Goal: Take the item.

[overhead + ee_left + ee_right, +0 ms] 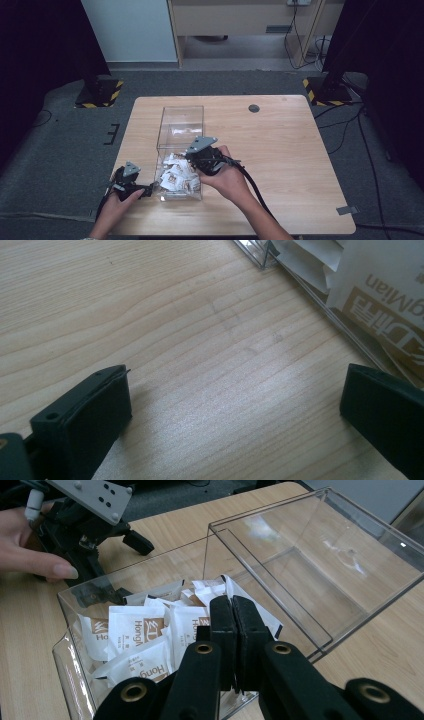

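A clear plastic box (181,107) lies on the wooden table (280,150), its near part holding several white and brown sachets (177,177). My right gripper (190,161) reaches over the box's right wall. In the right gripper view it (233,605) is shut just above the sachets (135,630), and nothing shows between its jaws. My left gripper (146,190) rests low at the box's near left corner. Its jaws stand wide apart (235,390) over bare wood, the box's edge (310,290) and a sachet (380,295) just to their right.
A round grommet hole (254,108) sits near the table's far edge. Two stand bases with yellow-black stripes (99,92) (327,90) flank the table on the floor. Bare wood spreads right of the box.
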